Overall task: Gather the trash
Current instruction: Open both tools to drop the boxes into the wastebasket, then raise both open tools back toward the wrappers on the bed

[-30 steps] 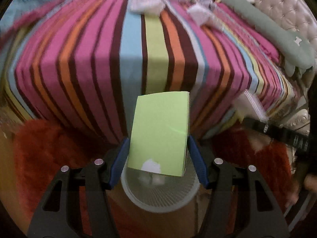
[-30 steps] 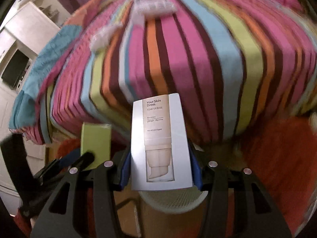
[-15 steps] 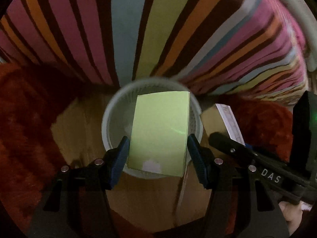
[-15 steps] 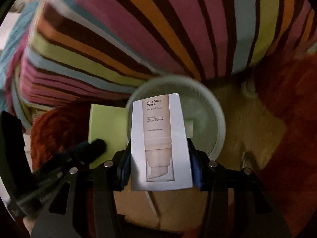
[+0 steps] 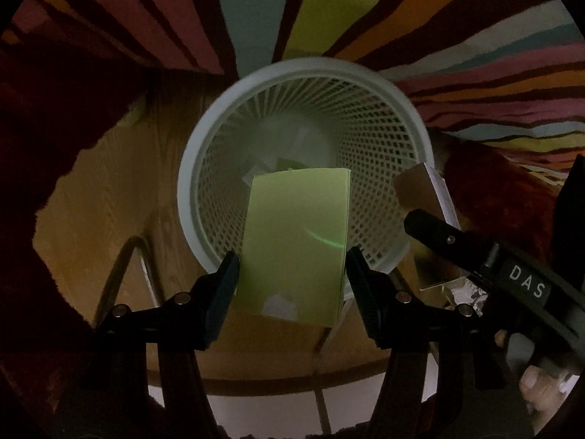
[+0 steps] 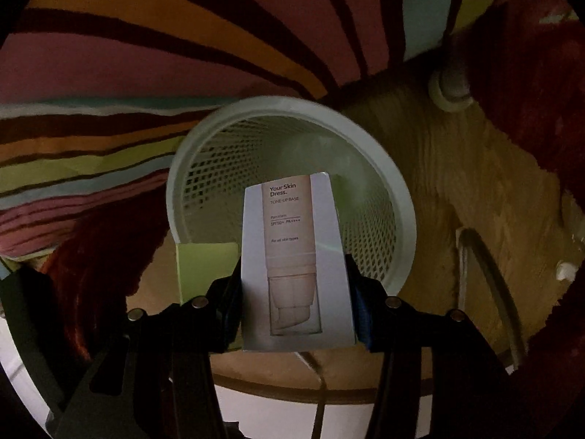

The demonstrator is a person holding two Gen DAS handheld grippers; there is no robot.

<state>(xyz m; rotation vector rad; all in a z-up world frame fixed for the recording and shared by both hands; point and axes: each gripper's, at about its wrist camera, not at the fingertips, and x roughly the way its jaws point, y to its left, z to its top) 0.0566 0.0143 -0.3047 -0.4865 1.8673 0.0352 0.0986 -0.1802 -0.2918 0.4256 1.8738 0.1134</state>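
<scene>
A: Where both grippers hang over the floor, what lies below, near to far?

B: Wooden floor; white mesh wastebasket, papers inside; red shag rug; striped bedspread hanging behind.

A: Left view only?

B: Left gripper clamped on a green box, long axis running away from the camera, far end over the basket mouth. Right gripper beside it.

A: Right view only?

B: Right gripper clamped on a white cosmetics box, upright, "Your Skin Dress" legible, top over the rim. A grey pipe fitting beyond.
</scene>
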